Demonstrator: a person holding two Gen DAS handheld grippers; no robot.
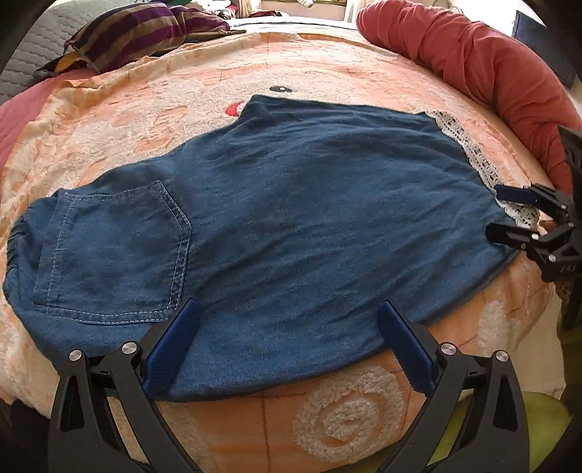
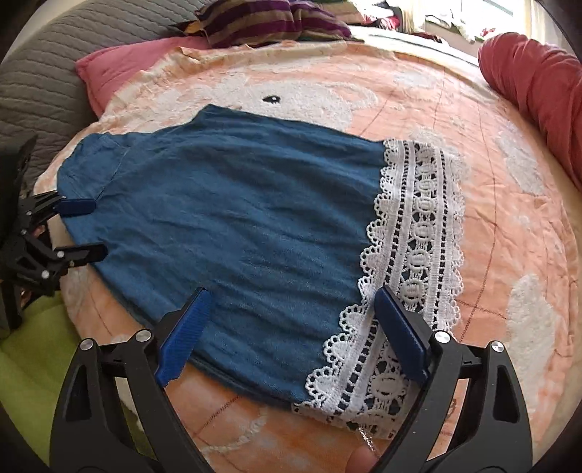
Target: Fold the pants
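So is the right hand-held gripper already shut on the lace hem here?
No, the right hand-held gripper is open, its fingers spread over the lace hem of the pants.

Home bedroom. Bed under peach fleece blanket (image 1: 363, 91) with white animal pattern. Striped pillow (image 1: 145, 32) at 11 o'clock, red bolster (image 1: 473, 62) at 2 o'clock, pink pillow (image 2: 120, 69) and grey quilted headboard (image 2: 43, 80) at 10 o'clock. Bright window (image 2: 483, 11) at 1 o'clock.
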